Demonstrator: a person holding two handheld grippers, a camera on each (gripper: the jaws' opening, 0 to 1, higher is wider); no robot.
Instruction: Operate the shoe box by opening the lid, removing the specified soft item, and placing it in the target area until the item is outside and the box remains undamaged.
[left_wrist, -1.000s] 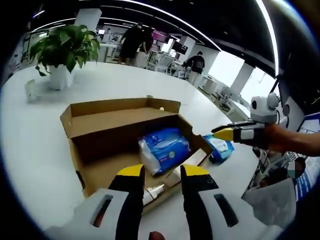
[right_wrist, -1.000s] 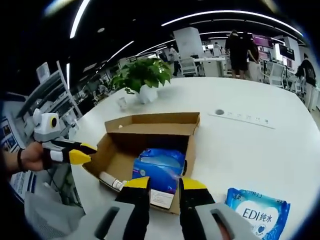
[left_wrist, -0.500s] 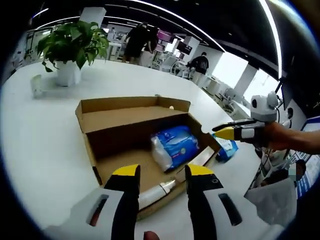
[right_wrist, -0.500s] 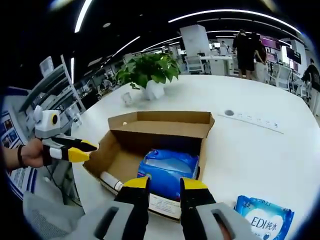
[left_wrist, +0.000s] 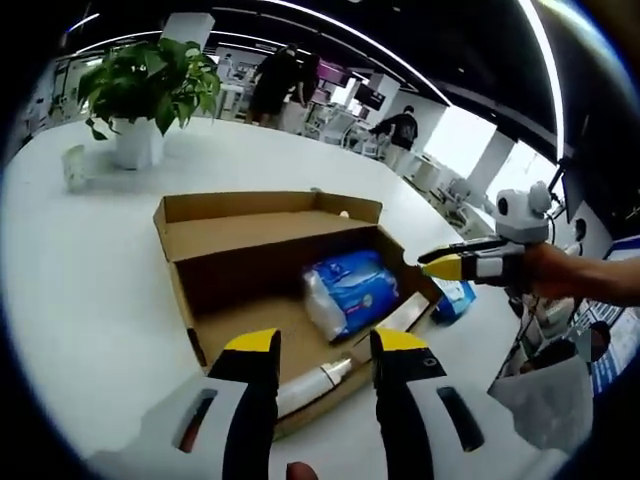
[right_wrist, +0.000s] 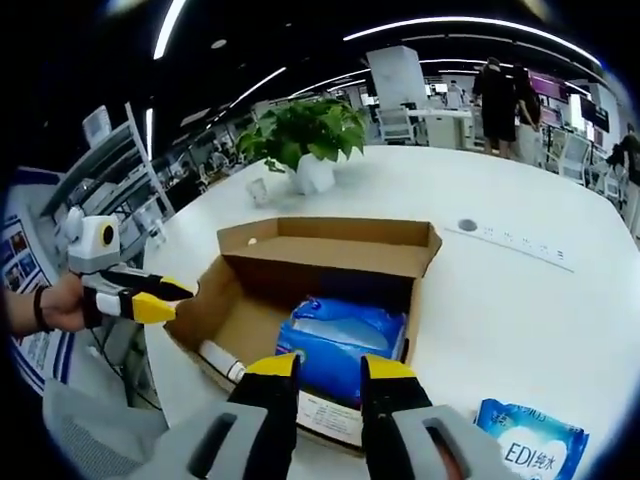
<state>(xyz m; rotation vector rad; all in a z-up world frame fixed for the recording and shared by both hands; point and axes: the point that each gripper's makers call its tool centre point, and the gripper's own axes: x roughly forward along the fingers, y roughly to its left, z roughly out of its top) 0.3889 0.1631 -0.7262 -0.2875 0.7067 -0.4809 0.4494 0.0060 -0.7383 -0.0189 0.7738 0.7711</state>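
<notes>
Soft item: blue plastic-wrapped pack (right_wrist: 342, 345), lying on the floor of the shoe box toward one end; also seen at (left_wrist: 351, 290).
Handling, judged: light and yielding, film wrapper likely slippery and apt to crumple; no fragility apparent.
Grip point, judged: across the pack's narrow thickness near an upper edge or end seam, away from the cardboard wall beside it.
Shoe box: brown cardboard (left_wrist: 190, 290), open, lid flap folded back and standing behind the cavity; resting on the white counter (left_wrist: 80, 260); same box at (right_wrist: 205, 305); no tear or crush visible.
Box contents: the blue pack, plus a white tube-like object (left_wrist: 312, 383) lying along the near wall, also at (right_wrist: 218, 360); printed white panel or card near the pack's lower edge, kind unclear.
Second pack: blue wipes-type packet (right_wrist: 530, 440) flat on the counter outside the box, well apart from it; glimpsed at (left_wrist: 455, 297) past the box corner.
Right claw: (right_wrist: 330, 370) jaws apart, nothing between them, hovering just above the near rim of the box and aimed at the blue pack; visible side-on at (left_wrist: 440, 266), held in a hand (left_wrist: 560, 275).
Left claw: (left_wrist: 325, 345) jaws apart, empty, poised over the opposite long side of the box; visible at (right_wrist: 165, 297) beside the box's end wall.
Task stage, judged: lid open, item not yet removed.
Surroundings: potted plant (left_wrist: 145, 85) on the counter beyond the box; small cup (left_wrist: 73, 167) near it; people standing in the far office area.
</notes>
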